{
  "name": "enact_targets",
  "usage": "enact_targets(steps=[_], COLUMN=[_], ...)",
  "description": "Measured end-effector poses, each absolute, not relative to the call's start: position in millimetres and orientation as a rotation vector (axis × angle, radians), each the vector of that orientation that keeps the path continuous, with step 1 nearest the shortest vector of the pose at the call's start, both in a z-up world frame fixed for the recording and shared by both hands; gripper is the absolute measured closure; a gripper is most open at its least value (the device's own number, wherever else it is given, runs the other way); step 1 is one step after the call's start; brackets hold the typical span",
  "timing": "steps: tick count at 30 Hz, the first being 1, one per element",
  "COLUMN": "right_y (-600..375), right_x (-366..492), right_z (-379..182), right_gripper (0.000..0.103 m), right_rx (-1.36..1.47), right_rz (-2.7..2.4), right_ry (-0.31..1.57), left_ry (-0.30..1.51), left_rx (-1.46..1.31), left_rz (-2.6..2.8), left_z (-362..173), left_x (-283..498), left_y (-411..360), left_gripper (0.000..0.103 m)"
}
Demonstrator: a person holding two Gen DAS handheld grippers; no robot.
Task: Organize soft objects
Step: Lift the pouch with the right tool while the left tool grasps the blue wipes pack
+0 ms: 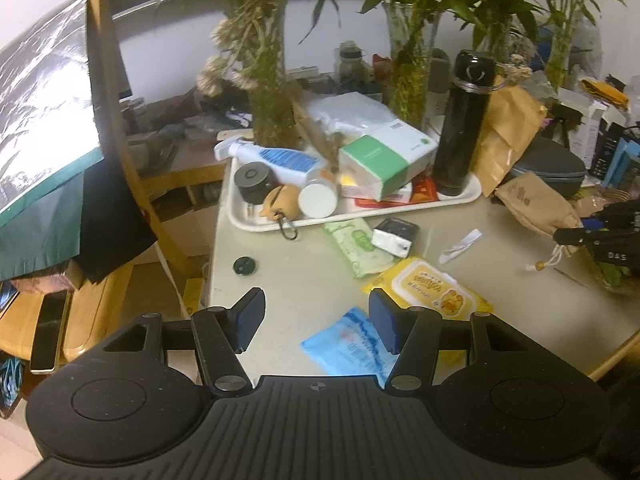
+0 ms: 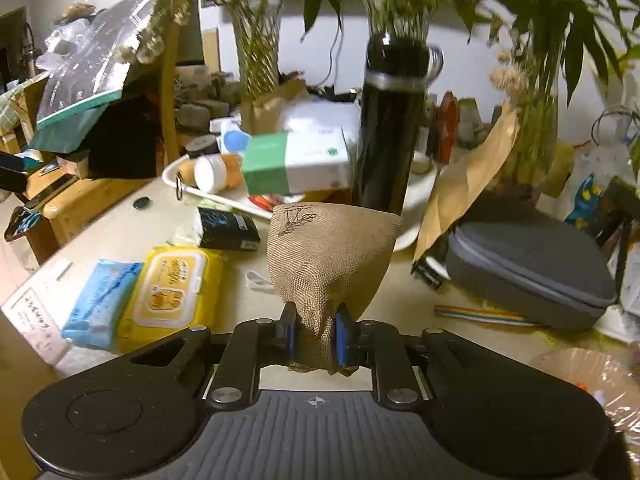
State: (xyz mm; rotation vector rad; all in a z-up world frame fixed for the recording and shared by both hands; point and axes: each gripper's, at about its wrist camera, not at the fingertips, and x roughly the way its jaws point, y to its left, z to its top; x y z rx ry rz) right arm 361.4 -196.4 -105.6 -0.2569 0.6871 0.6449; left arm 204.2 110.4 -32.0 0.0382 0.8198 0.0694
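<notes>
Right wrist view: the right gripper is clamped on the gathered neck of a burlap pouch, whose body is held clear of the table in front of the flask. The pouch is of coarse tan weave, pinched narrow between the blue pads and flared wide at the far end, with a small dark line drawing near its upper left corner. The neck end below the pads is partly hidden by the gripper body. The lower part of the flask and part of the tray are hidden behind the pouch.

Left of the pouch, a yellow wipes pack and a blue pack are seen lying side by side on the table, the blue one to the left. A grey case lies at the right, its far edge cut off by clutter. The flask and plants are blurred.

Left wrist view: the left gripper is held apart, with nothing between its pads, above the near table edge. The blue pack is partly covered by the right finger. The yellow pack lies just beyond it. The pouch and the right gripper appear at the far right, the gripper being dark and cut off by the frame. The print on the packs cannot be read.
</notes>
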Motion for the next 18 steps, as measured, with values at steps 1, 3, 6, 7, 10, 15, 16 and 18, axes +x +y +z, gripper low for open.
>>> enact_targets(steps=[1,3,6,7,10,15,16,18], right_y=[-197.0,-199.7,-203.3,-204.6,-206.7,-211.4,-211.9,-213.6], right_x=[358.9,352.4,344.0,341.1,332.3,315.8,312.8,307.0], right_z=[-101.5,-93.9,-84.5,-81.7,-76.0,-67.6,-66.8,-64.7], right_gripper=[0.082,0.082,0.082,0.082,0.082,0.082,0.082,0.082], right_rx=[-0.258,-0.254,-0.248,-0.245,-0.249,-0.241,-0.243,-0.244], right_rz=[0.647,0.652,0.661,0.664,0.667,0.674,0.676,0.675], right_ry=[0.680,0.669,0.653,0.648,0.637,0.624,0.621,0.618], left_ry=[0.820,0.824,0.828,0.830,0.842,0.875,0.885,0.909], left_rx=[0.041,0.045,0.061,0.066,0.069,0.068,0.067,0.058], left_rz=[0.065,0.058,0.054,0.051,0.042,0.018,0.012,-0.002], left_z=[-32.3,-33.2,-35.3,-36.2,-40.0,-51.4,-55.0,-64.0], left_x=[205.2,206.4,207.7,207.9,209.9,216.0,217.8,222.0], left_y=[108.5,105.8,103.2,103.0,104.9,109.7,111.2,114.9], left_gripper=[0.046,0.046,0.046,0.046,0.046,0.046,0.046,0.046])
